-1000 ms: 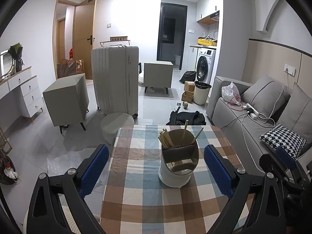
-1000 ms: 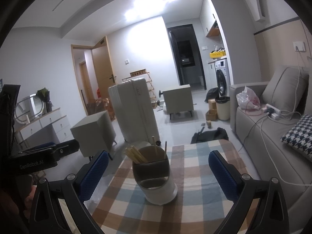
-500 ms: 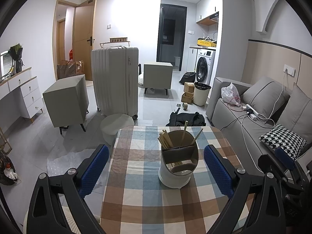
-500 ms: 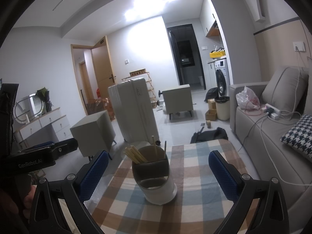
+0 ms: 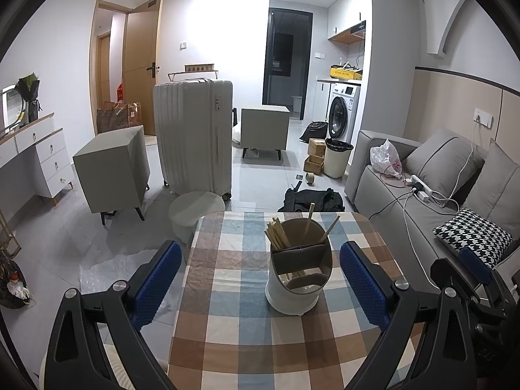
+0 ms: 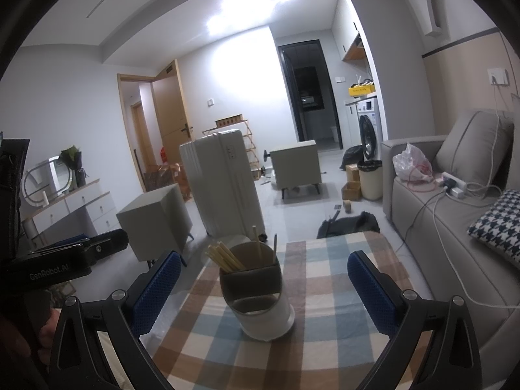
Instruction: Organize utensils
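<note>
While both tools hover spread wide and empty, left tool and right tool, the holder stands mid-desk with chopsticks inside; sorting seems nearly finished, leaving a check for strays

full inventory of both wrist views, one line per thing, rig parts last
utensil holder: 1, white with dark divider, upright on table
chopsticks: a bundle plus 2 singles, pale wood, standing in the holder's back compartment
table: 1, blue, brown and white check cloth, foreground
suitcase: 1, off-white, upright on floor beyond table
stool: 1, pale, round, at table's far edge
cabinets: 2, grey-green, on floor
sofa: 1, grey, right side, with a houndstooth cushion
bin: 1, cream, by washing machine
left gripper: 1, black with blue pads, open, empty
right gripper: 1, same, open, empty
</note>
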`<state>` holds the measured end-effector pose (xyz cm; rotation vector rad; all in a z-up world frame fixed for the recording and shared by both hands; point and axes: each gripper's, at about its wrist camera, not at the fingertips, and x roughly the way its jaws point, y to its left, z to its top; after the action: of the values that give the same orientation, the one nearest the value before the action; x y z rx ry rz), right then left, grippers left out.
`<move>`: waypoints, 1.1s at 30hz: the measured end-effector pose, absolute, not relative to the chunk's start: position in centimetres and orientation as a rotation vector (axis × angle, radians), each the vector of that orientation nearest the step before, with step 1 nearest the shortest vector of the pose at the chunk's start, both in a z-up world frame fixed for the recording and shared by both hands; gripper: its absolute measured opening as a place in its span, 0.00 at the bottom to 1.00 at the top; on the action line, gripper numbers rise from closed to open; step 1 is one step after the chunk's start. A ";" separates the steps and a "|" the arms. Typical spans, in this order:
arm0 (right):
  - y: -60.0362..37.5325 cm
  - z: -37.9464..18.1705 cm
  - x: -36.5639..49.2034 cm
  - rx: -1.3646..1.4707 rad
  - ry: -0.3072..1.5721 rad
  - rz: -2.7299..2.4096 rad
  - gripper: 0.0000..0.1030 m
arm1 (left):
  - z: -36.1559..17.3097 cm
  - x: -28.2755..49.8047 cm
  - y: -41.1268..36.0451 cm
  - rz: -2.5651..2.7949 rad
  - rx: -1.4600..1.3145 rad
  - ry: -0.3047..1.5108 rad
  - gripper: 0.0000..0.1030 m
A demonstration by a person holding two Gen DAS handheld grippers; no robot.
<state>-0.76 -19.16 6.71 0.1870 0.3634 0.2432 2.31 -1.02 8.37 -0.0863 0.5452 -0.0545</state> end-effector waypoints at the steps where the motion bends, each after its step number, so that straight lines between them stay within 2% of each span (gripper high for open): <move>1: -19.2 6.7 -0.8 0.188 0.365 0.243 1.00 | 8.4 2.3 -1.1 -0.055 -0.087 0.546 0.93; 33: -19.6 6.0 -0.6 0.186 0.370 0.227 1.00 | 8.1 2.3 -1.0 -0.045 -0.083 0.544 0.93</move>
<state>-0.61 -19.56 5.96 0.1857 0.3702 0.2269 2.28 -1.01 8.11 -0.0832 0.5436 -0.0453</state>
